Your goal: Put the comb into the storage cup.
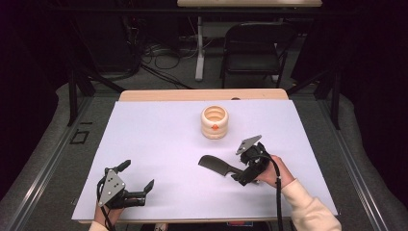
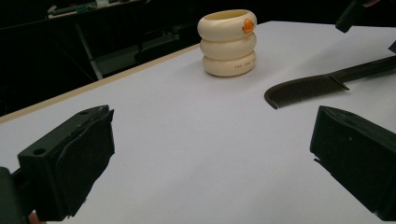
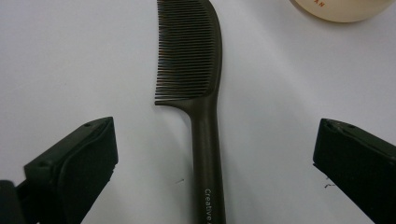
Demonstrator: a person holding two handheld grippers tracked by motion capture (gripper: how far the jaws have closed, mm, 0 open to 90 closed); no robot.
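The white desk (image 1: 159, 144) lies bare across its left half and along the far edge, so a gripper passes freely there. In the right half 2 things stand in the way: the cream ringed cup (image 1: 215, 122) upright near the middle-back, and the dark comb (image 1: 216, 166) flat in front of it, with a bare strip between them.

One dark comb (image 3: 201, 88). One cream ribbed cup (image 1: 215, 122) bearing one orange mark. One white table (image 1: 159, 144). Two grippers: left (image 1: 138, 176), right (image 1: 243, 168). One folding chair (image 1: 254, 45) behind. Several cables on floor, too tangled to count.
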